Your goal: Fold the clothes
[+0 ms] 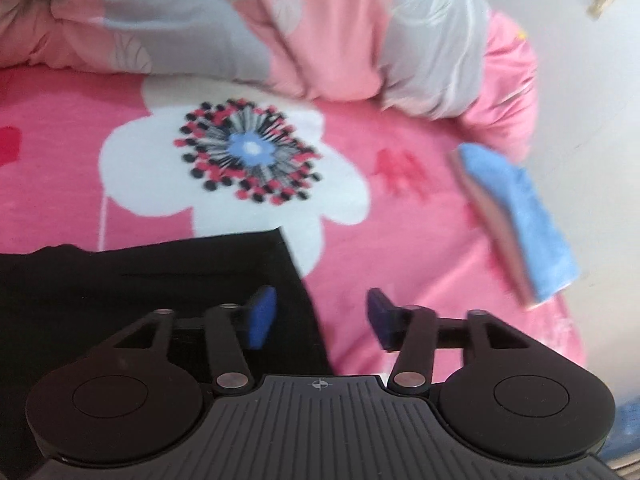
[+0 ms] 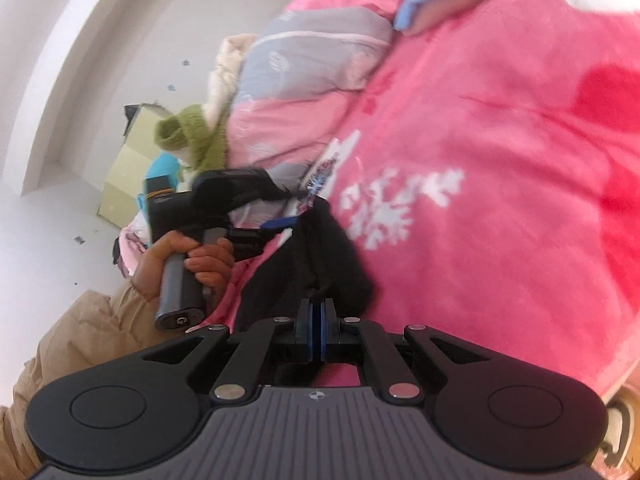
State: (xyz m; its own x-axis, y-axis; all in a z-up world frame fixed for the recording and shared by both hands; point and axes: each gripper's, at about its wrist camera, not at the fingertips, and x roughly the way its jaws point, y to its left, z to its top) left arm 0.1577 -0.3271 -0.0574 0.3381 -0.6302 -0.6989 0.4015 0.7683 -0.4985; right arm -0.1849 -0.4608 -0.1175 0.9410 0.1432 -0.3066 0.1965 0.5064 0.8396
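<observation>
A black garment [image 1: 160,280] lies flat on the pink flowered bedspread [image 1: 400,240] at the lower left of the left wrist view. My left gripper [image 1: 320,316] is open just above it. Its left pad [image 1: 262,316] hangs over the garment's right edge and its right pad over bare bedspread, with nothing pinched between them. In the right wrist view the black garment [image 2: 320,248] is bunched up into a ridge, and my right gripper [image 2: 318,320] is shut on the near end of it. A hand [image 2: 200,260] holds the left gripper's handle at the garment's far end.
A crumpled pink and grey quilt [image 1: 320,32] is piled along the far side of the bed. A folded blue cloth [image 1: 520,216] lies on a small stack near the bed's right edge, by the white wall [image 1: 580,80]. A green knitted item [image 2: 188,136] and a pale box [image 2: 128,176] sit beyond the bed.
</observation>
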